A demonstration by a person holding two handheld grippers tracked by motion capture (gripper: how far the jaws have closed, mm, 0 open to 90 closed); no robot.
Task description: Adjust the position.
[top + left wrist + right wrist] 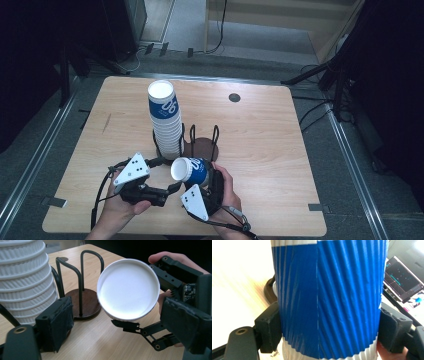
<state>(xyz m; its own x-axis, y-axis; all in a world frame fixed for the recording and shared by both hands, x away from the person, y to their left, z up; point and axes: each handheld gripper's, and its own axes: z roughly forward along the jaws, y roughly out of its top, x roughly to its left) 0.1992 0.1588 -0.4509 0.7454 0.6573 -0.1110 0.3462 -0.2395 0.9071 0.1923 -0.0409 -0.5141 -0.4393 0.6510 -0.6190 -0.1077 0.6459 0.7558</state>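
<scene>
A blue ribbed paper cup (192, 171) lies on its side above the table's front. My right gripper (206, 181) is shut on its blue wall (327, 297), one pad on each side (327, 327). The cup's white round end (128, 288) faces my left gripper (115, 307). That gripper's jaws stand open on either side of the white end, just short of it, and I see no contact. From the left, the left gripper (170, 189) points at the cup. A tall stack of the same cups (165, 117) stands in a black wire holder (202, 142).
The holder's brown round base (83, 303) and wire loops stand right behind the held cup, and the stack (25, 277) stands close beside my left jaw. A round dark grommet (234, 97) sits in the table at the far side. Cables lie on the floor beyond.
</scene>
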